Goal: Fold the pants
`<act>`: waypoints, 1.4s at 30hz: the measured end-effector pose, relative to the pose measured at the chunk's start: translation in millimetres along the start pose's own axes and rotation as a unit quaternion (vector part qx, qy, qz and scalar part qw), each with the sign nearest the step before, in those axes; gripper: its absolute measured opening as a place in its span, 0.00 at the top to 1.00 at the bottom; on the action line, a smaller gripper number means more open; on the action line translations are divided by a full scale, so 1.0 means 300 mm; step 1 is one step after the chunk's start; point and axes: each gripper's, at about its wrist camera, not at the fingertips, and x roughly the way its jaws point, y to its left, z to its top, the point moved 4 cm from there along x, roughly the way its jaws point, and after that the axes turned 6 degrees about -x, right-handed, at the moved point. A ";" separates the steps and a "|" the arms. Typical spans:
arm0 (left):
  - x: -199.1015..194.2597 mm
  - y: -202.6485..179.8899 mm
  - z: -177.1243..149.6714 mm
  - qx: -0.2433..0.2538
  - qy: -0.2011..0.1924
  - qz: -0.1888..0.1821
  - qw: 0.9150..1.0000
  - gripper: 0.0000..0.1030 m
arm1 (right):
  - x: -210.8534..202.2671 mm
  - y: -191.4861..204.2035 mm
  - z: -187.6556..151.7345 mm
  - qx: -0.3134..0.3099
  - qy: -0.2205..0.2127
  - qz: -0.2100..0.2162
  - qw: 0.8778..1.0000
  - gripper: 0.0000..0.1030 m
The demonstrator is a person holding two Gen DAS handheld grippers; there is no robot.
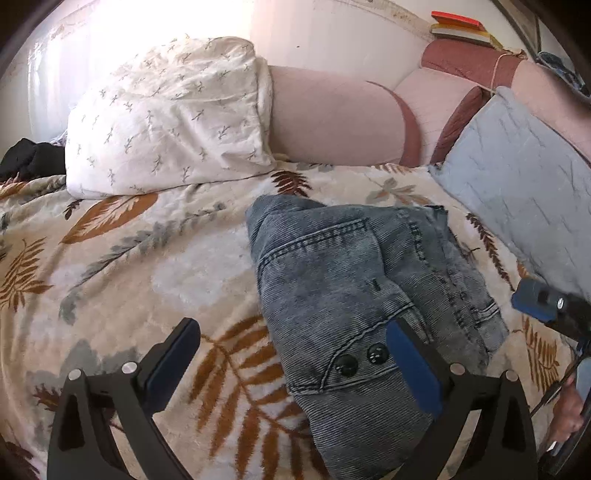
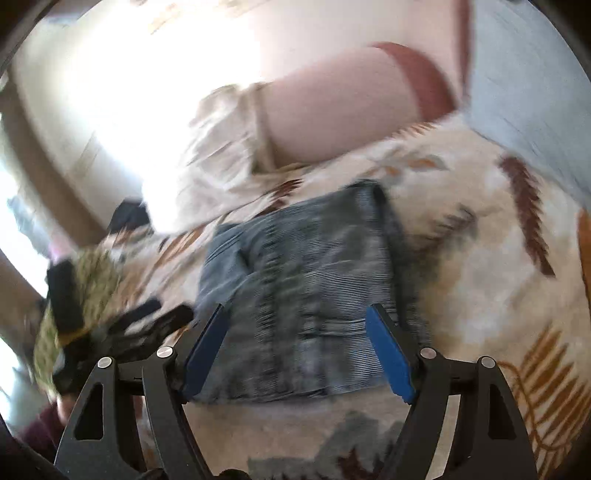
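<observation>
Jeans [image 1: 369, 291] folded, right view motion-blurred

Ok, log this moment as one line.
stage: pants folded | folded grey-blue denim pants on leaf-print blanket | left tool open | right tool open, image blurred

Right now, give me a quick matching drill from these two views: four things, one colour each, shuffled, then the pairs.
Things:
1. jeans
2. bolster
3. books
4. blanket

Colours:
A. cream with rust leaves
B. washed blue-grey
C. pink
D. red and yellow covers

Pairs: 1-B, 2-C, 3-D, 4-A
</observation>
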 end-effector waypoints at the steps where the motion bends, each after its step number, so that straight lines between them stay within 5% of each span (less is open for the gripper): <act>1: -0.005 -0.003 -0.002 -0.001 0.001 0.005 1.000 0.01 | -0.002 -0.014 0.003 0.008 -0.002 -0.003 1.000 0.25; 8: -0.104 -0.035 0.034 0.031 -0.062 0.035 0.997 0.01 | 0.001 -0.058 0.012 0.039 -0.009 -0.031 0.999 0.25; 17: -0.169 -0.063 0.061 0.043 -0.088 0.039 0.994 0.01 | 0.015 -0.098 0.035 0.051 -0.011 -0.054 0.997 0.25; 42: -0.078 -0.012 0.001 -0.001 -0.027 0.049 0.998 0.01 | 0.031 -0.154 0.074 0.054 0.000 -0.056 0.997 0.25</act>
